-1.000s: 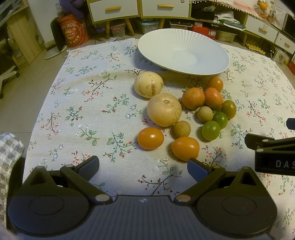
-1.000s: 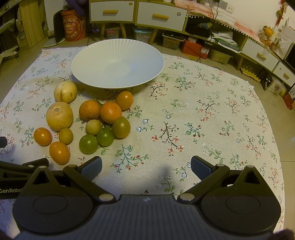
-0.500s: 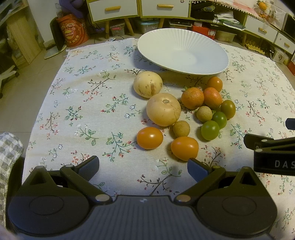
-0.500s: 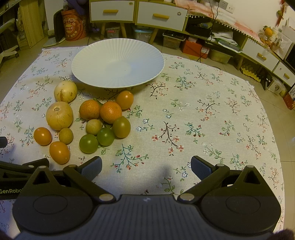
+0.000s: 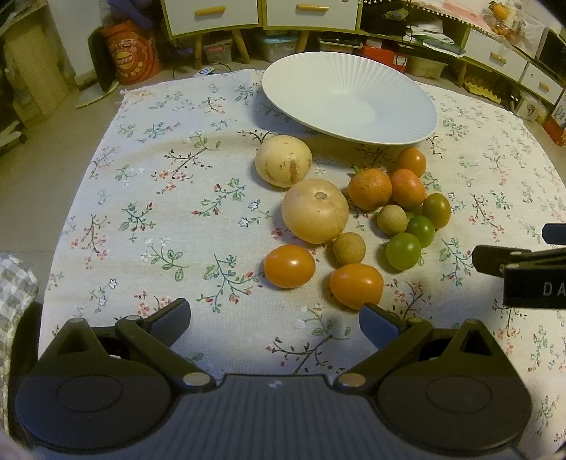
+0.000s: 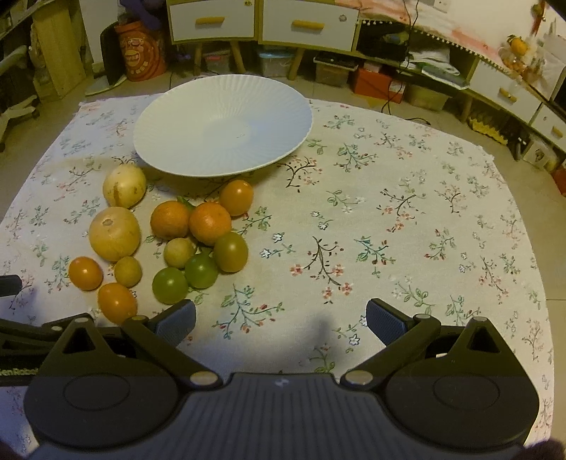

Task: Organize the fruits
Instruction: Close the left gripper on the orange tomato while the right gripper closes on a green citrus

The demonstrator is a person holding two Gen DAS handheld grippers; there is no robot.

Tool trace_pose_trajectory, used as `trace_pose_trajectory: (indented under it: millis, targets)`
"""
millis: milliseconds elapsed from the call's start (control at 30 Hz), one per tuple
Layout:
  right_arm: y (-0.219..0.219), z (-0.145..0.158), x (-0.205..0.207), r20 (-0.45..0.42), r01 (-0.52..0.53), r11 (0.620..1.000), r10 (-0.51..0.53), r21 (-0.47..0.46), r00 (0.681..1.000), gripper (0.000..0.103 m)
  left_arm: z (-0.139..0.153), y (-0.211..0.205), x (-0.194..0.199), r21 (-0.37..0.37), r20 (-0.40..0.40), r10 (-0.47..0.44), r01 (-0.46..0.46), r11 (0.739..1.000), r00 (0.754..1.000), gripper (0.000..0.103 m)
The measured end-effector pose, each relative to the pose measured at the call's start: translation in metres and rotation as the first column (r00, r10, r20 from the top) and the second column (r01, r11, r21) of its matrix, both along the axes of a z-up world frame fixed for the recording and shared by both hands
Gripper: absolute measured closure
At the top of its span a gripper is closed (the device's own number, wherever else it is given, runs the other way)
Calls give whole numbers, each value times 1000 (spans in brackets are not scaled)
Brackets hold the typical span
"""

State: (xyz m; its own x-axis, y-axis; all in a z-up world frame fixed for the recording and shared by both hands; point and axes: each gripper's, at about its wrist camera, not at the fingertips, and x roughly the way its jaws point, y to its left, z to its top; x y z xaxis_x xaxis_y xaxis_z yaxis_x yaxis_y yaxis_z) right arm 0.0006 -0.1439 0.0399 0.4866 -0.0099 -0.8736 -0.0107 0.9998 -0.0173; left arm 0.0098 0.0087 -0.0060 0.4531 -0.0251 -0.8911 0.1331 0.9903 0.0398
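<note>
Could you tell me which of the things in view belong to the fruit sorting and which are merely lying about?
For the job:
- white plate, nothing on it
- two pale melons
- two oranges
- orange tomatoes
- green tomatoes
- small tan fruits
- both open claws, left claw, right claw

Just lying about:
- floral tablecloth
- orange bag
- drawer cabinets

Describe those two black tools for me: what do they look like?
Each tool, left and right, has a ribbed dark-grey body, two round black hubs, silver pivot pins, and black linkage arms ending in blue-grey grooved pads. White lettering marks their sides. No cables or sleeves show.
</note>
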Motion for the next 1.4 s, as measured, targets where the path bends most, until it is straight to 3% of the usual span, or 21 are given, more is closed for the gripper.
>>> trace_pose_trajectory:
  millis: [433, 567, 867, 1033, 1200, 1400]
  targets:
    - [-31, -2, 33, -91, 14, 979, 5, 202, 996, 11, 4, 13, 21, -31, -21, -113, 112, 993, 993, 11]
    - [-34, -6, 39, -117, 12, 956, 24, 292, 993, 20, 8, 14, 28, -61, -7, -157, 156, 986, 988, 15]
    - [-44, -12, 48, -124, 51, 888, 7, 457, 992, 44, 3, 27, 36, -231, -15, -141, 134, 964, 990, 45]
    - [-38, -19, 54, -129, 62, 881, -1, 469, 992, 56, -5, 28, 39, -233, -47, -130, 116, 965, 990, 58]
    - [-39, -23, 58, -129, 75, 874, -15, 481, 992, 73, -12, 32, 42, -253, -70, -100, 79, 964, 993, 65]
    - [-42, -27, 58, -124, 91, 875, -36, 475, 992, 75, -18, 27, 45, -247, -70, -92, 72, 966, 993, 69]
